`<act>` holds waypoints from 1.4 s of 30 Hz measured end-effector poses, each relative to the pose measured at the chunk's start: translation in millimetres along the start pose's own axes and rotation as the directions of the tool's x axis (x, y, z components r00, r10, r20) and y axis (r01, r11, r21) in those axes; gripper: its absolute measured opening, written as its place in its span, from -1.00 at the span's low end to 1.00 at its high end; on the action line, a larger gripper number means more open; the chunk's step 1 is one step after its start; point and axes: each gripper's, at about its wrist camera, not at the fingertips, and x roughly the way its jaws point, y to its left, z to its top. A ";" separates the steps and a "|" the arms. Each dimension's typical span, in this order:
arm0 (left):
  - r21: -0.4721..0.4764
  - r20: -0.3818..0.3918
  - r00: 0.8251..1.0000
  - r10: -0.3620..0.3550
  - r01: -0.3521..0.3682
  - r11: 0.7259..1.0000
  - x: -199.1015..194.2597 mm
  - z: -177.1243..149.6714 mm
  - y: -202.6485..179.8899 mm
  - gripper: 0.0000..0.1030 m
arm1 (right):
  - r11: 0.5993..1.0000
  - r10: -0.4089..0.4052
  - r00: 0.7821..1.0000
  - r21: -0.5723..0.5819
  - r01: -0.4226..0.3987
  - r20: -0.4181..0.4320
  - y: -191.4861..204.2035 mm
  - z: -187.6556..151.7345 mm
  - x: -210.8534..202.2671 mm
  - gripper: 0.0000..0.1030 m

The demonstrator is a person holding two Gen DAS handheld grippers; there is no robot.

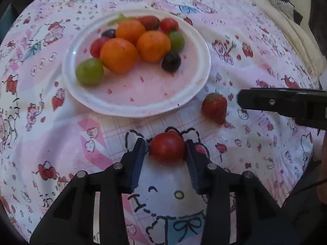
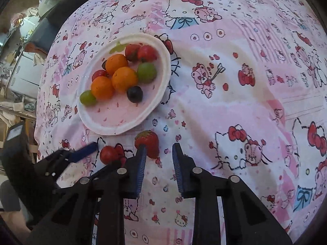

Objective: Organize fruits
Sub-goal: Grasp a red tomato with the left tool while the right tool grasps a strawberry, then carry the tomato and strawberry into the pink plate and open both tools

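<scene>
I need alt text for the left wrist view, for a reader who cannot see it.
The left tongs straddle a red cherry tomato lying on a pink cartoon-print cloth. A strawberry lies just beyond, beside a white plate holding oranges, grapes and tomatoes.

pink cartoon-print cloth [image 2: 235, 94] covers the table; cluttered room [image 2: 18, 65] behind, daylit.

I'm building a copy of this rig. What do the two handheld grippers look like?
Both the left gripper and the right gripper have matte black angular plastic bodies with triangular cut-outs, round silver pivot pins, and two straight fingers faced with ribbed dark blue pads.
</scene>
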 end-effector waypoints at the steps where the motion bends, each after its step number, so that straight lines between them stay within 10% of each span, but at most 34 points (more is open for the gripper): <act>1: 0.007 0.013 1.000 0.000 0.000 1.000 -1.7 -0.5 -0.4 -0.40 | 1.000 0.001 1.000 -0.010 -0.001 -0.011 2.2 0.7 5.2 -0.43; 5: 0.008 0.035 0.999 -0.021 0.020 1.000 -10.9 -2.2 2.3 -0.42 | 0.999 -0.017 0.999 -0.048 0.015 -0.037 12.5 3.6 23.6 -0.37; 9: -0.010 0.065 0.998 -0.006 0.007 1.000 -26.0 -6.7 13.3 -0.43 | 0.994 -0.063 0.998 -0.095 0.060 -0.032 26.6 7.8 39.0 0.34; 13: -0.046 0.086 0.996 0.019 -0.015 0.999 -39.8 -11.0 24.7 -0.43 | 0.971 -0.159 0.987 -0.185 0.151 -0.030 40.6 7.2 54.1 0.29; 16: -0.066 0.097 0.995 0.037 -0.031 0.997 -49.6 -13.4 34.5 -0.43 | 0.956 -0.169 0.986 -0.244 0.160 -0.016 49.0 5.0 52.7 -0.36; 24: -0.114 0.153 0.985 0.085 -0.068 0.991 -71.4 -15.1 47.5 -0.43 | 0.983 -0.095 0.995 -0.156 0.095 0.010 28.4 -3.4 17.7 -0.36; 34: -0.215 0.268 0.951 0.153 -0.096 0.972 -102.0 5.5 74.5 -0.43 | 0.998 0.058 0.965 -0.033 -0.051 0.257 20.8 1.5 -57.5 -0.36; 42: -0.191 0.250 0.963 0.097 -0.049 0.980 -85.9 28.6 71.1 -0.42 | 0.980 0.187 0.949 0.015 -0.197 0.254 14.8 26.8 -37.9 -0.36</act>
